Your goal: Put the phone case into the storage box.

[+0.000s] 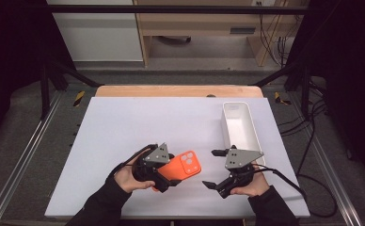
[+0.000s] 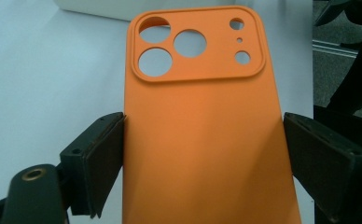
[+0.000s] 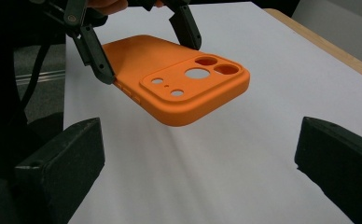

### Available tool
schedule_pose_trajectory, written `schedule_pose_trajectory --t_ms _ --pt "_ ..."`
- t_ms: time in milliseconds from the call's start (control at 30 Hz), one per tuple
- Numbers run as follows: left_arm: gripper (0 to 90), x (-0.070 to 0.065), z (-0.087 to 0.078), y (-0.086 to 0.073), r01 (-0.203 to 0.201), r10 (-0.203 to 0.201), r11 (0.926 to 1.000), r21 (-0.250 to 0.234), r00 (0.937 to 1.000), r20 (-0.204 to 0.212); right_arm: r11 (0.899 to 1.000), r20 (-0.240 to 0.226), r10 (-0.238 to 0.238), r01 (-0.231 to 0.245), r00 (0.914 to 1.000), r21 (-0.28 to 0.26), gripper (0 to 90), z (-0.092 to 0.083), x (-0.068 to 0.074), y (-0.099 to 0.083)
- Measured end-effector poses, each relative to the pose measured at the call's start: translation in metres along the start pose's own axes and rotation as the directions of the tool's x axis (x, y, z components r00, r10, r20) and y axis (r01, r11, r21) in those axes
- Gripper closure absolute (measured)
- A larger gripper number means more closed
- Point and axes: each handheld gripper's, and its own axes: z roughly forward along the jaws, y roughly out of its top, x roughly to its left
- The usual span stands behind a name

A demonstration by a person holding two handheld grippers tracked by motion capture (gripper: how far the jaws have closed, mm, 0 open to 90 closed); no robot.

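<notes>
An orange phone case with a raised block of camera holes is clamped by its long edges in my left gripper. In the left gripper view both black pads press on the sides of the case, back face up. In the right gripper view the case hangs a little above the white mat, held by the left gripper, its camera end toward me. My right gripper stands open to the right of the case, with nothing between its jaws.
A white mat covers the table, with a wooden edge at the back. A long white tray lies at the right, just beyond the right gripper. Black frame posts and cables flank the table.
</notes>
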Motion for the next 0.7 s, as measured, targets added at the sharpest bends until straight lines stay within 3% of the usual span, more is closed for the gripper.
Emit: schedule_pose_trajectory --t_ms 300,700 --pt "14.8 -0.003 0.000 0.003 -0.053 0.053 0.9985 -0.011 0.9985 0.012 0.999 -0.040 -0.031 0.033 0.9987 0.025 2.3 0.006 0.002 0.007" --pt "14.8 -0.014 -0.002 0.012 -0.133 0.133 0.9910 -0.017 0.9908 0.023 0.997 -0.097 -0.071 0.074 0.9927 0.033 2.6 0.007 0.003 0.009"
